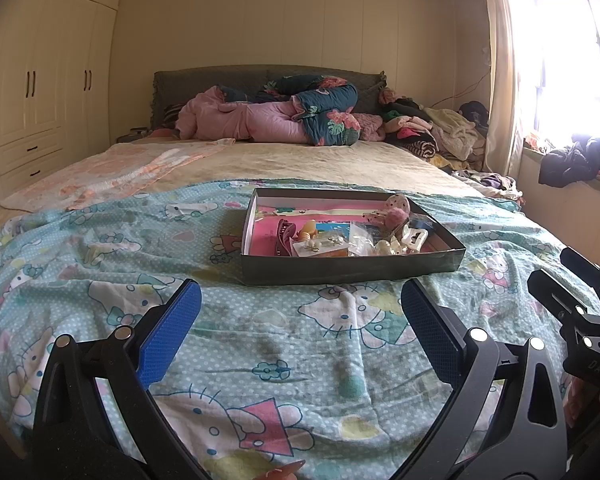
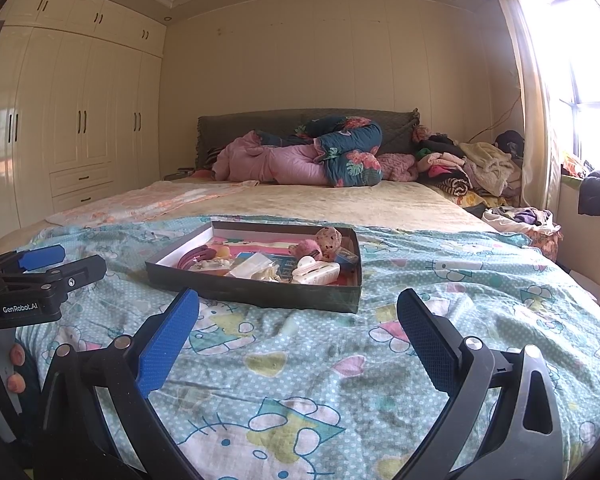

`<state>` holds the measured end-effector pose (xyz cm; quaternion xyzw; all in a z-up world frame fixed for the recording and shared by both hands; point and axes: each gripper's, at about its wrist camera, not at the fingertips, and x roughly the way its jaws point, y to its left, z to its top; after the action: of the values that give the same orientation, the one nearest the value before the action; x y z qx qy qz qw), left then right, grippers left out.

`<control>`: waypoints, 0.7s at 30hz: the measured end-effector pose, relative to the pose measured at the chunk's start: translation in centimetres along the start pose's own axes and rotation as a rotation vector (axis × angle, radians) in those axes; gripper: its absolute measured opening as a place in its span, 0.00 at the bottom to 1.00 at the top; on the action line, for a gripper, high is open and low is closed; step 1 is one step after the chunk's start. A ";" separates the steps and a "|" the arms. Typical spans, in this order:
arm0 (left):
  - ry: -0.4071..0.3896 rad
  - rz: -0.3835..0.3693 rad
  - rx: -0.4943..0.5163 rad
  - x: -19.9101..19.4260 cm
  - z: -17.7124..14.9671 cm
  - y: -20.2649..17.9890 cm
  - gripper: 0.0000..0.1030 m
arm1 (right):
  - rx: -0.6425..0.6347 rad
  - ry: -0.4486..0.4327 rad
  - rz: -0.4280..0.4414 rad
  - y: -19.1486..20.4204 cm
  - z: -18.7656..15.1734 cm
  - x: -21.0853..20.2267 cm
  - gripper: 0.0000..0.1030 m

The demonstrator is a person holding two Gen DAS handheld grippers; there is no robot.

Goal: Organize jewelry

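Note:
A shallow dark box (image 1: 352,266) (image 2: 256,292) sits on the cartoon-print sheet in the middle of the bed. Inside lie hair clips, a white claw clip (image 2: 316,272), small clear bags of jewelry (image 1: 360,240) and pink fluffy pieces (image 1: 396,210). My left gripper (image 1: 300,300) hovers open over the sheet just short of the box, nothing between its blue pads (image 1: 168,332). My right gripper (image 2: 298,312) is open too, at the box's near right side. Each gripper shows at the edge of the other's view.
The sheet (image 1: 280,352) is wrinkled in front of the box. Rolled quilts (image 2: 324,156) and a pile of clothes (image 2: 468,168) lie at the headboard end. White wardrobes (image 2: 80,128) line the left wall; a bright window (image 2: 588,92) is on the right.

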<state>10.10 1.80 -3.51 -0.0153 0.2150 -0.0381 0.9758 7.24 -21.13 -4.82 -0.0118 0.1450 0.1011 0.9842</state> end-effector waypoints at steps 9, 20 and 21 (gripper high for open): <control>-0.003 -0.009 -0.001 -0.1 0.3 0.1 0.89 | 0.000 0.001 -0.001 0.0 0.0 -0.1 0.94; -0.013 0.005 0.003 -0.3 0.3 0.2 0.89 | -0.007 0.003 0.000 0.0 0.1 -0.1 0.94; -0.014 0.005 0.004 -0.3 0.4 0.2 0.89 | -0.008 0.002 0.000 0.0 0.1 -0.1 0.94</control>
<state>10.03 2.04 -3.03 -0.0132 0.2083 -0.0358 0.9773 7.19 -21.11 -4.69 -0.0160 0.1458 0.1019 0.9839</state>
